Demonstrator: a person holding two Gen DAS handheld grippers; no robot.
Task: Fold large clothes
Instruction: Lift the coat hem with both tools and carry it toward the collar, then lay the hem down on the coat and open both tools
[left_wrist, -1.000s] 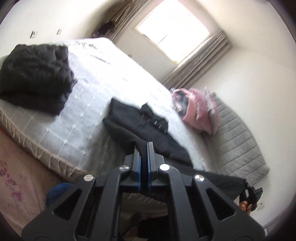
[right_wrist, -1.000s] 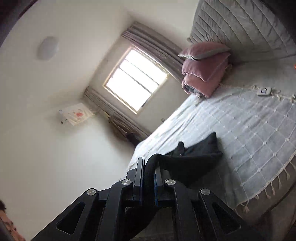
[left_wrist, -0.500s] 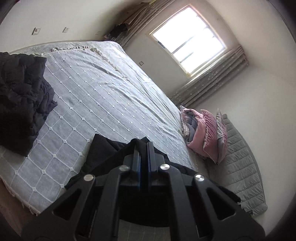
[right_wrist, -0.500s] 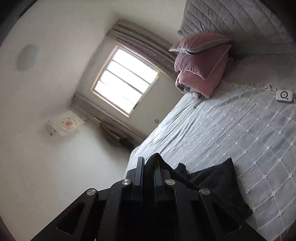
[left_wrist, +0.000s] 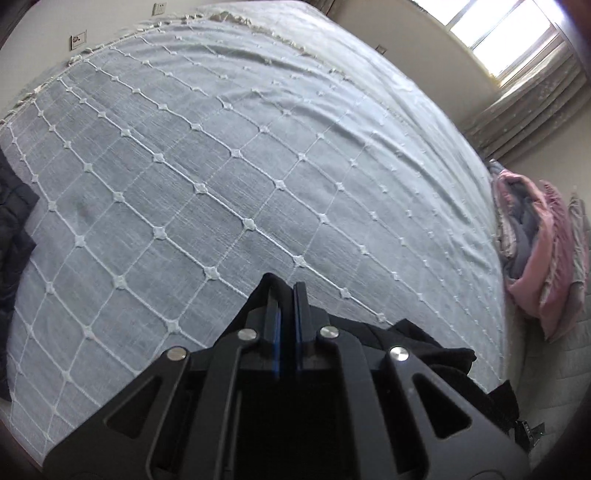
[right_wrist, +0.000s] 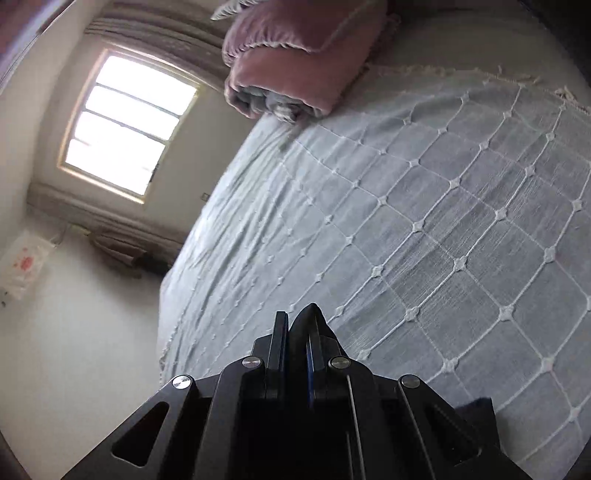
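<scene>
A black garment (left_wrist: 436, 354) hangs behind and to the right of my left gripper (left_wrist: 286, 291), whose jaws are shut on a fold of its cloth. In the right wrist view my right gripper (right_wrist: 297, 321) is shut on another black peak of the same garment (right_wrist: 314, 317), and a dark corner (right_wrist: 476, 410) trails at the lower right. Both grippers hover low over the pale blue-grey bedspread (left_wrist: 258, 166) with its white diamond stitching. Most of the garment is hidden under the gripper bodies.
A second dark padded garment (left_wrist: 13, 221) lies at the bed's left edge. Pink pillows and a folded quilt (left_wrist: 535, 251) sit at the head of the bed, also (right_wrist: 295, 62) in the right view. A window (right_wrist: 122, 129) and curtains stand beyond the bed.
Both grippers have swept forward and down over the bed, carrying the black garment. The bedspread fills far more of each view, and the garment that lay spread ahead is now bunched beneath the grippers.
</scene>
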